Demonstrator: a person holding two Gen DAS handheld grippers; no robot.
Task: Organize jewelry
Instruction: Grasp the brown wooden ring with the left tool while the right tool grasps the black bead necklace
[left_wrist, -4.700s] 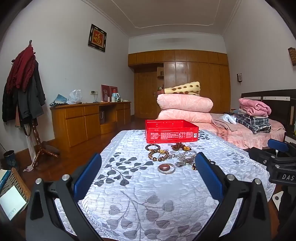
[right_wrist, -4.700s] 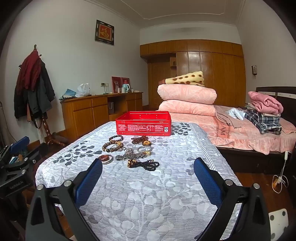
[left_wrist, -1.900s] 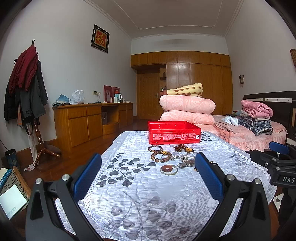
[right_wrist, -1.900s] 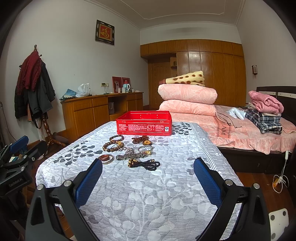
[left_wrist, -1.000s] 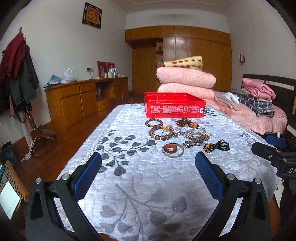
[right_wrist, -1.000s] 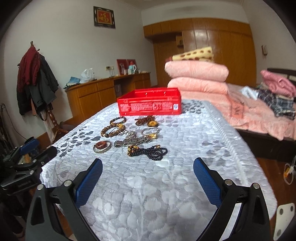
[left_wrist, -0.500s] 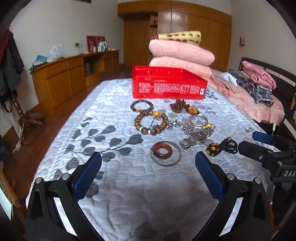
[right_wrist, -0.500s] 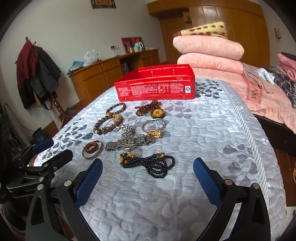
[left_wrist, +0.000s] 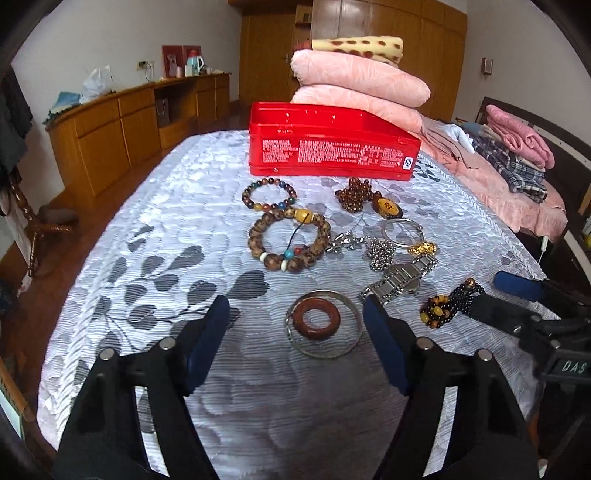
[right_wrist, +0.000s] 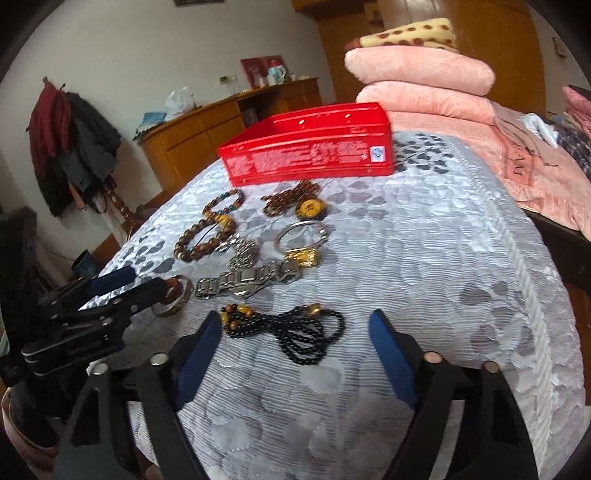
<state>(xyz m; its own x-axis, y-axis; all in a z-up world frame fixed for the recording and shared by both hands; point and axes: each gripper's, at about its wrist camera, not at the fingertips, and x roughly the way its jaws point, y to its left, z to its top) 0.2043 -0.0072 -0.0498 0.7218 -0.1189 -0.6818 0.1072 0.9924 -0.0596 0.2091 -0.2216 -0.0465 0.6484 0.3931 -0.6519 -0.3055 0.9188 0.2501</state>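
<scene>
We bring our left gripper (left_wrist: 295, 328) up to the red ring inside the silver bangle (left_wrist: 324, 324), jaws closing, empty; our right gripper (right_wrist: 295, 343) closes toward the black bead necklace (right_wrist: 295, 326), lying crosswise just ahead, untouched.

Table (left_wrist: 155, 236) draped in grey leaf-print cloth. Red tin (left_wrist: 332, 147) at far edge; nearer, bead bracelets (left_wrist: 288, 236), amber beads (left_wrist: 364, 199), silver watch (left_wrist: 400, 278), bangle ringing a red ring (left_wrist: 319, 321), black bead necklace (right_wrist: 295, 328).
</scene>
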